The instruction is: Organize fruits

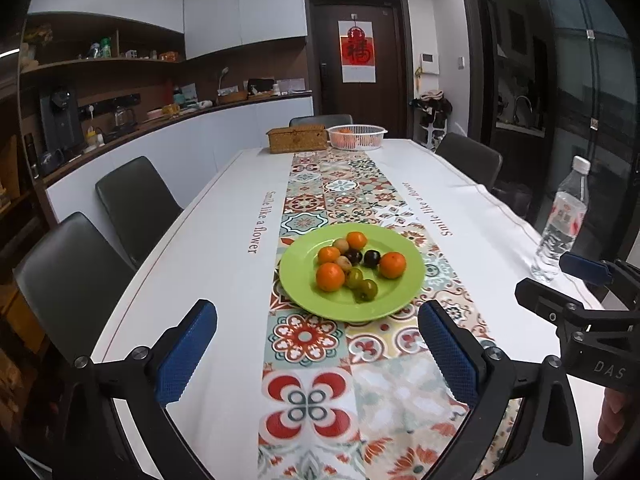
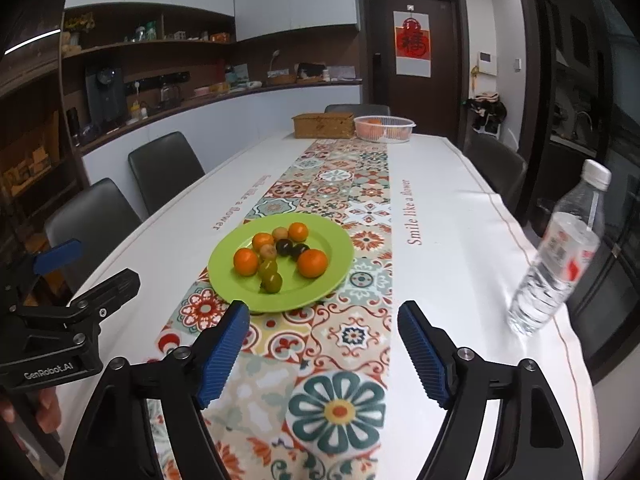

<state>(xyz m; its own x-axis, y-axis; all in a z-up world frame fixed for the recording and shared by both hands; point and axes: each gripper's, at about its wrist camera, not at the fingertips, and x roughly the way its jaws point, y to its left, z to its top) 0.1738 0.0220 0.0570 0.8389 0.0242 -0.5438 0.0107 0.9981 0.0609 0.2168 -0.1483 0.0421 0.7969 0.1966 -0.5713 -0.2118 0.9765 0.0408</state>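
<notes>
Two grippers hover low over the table, both w/ blue ribbed pads spread wide, nothing between them. Left gripper [image 1: 316, 344] sits at the 6 o'clock edge of its own view; in the right wrist view it shows at 9 o'clock w/ "GenRobot.AI" printed on its black body. Right gripper [image 2: 323, 346] likewise wide apart and holding nothing; in the left wrist view its body at 3 o'clock reads "DAS".

Tablecloth [image 1: 224, 216] is white, w/ "Smile like a flower" in reddish script along both sides of a patterned tile runner [image 1: 320, 184]. Far door carries a red-and-white poster [image 1: 357, 51] w/ a Chinese character, not legible enough to name.

Green plate [image 1: 384, 300] lies on the runner, just ahead of both grippers, approx centre of each view. On it, a loose cluster of small fruit: 4 oranges, e.g. one at the plate's 8 o'clock [image 1: 330, 277] and one at 3 o'clock [image 1: 392, 265]; 2 dark plums [image 1: 371, 258] mid-plate; 2 green ones [image 1: 367, 289] at 6 o'clock; 2 pale tan ones among them.

At 12 o'clock, far end of table: woven box [image 1: 297, 139], then a white basket [image 1: 357, 136] w/ orange fruit inside. At 3 o'clock, a clear water bottle [image 1: 562, 222] w/ red-white label, text unreadable.
</notes>
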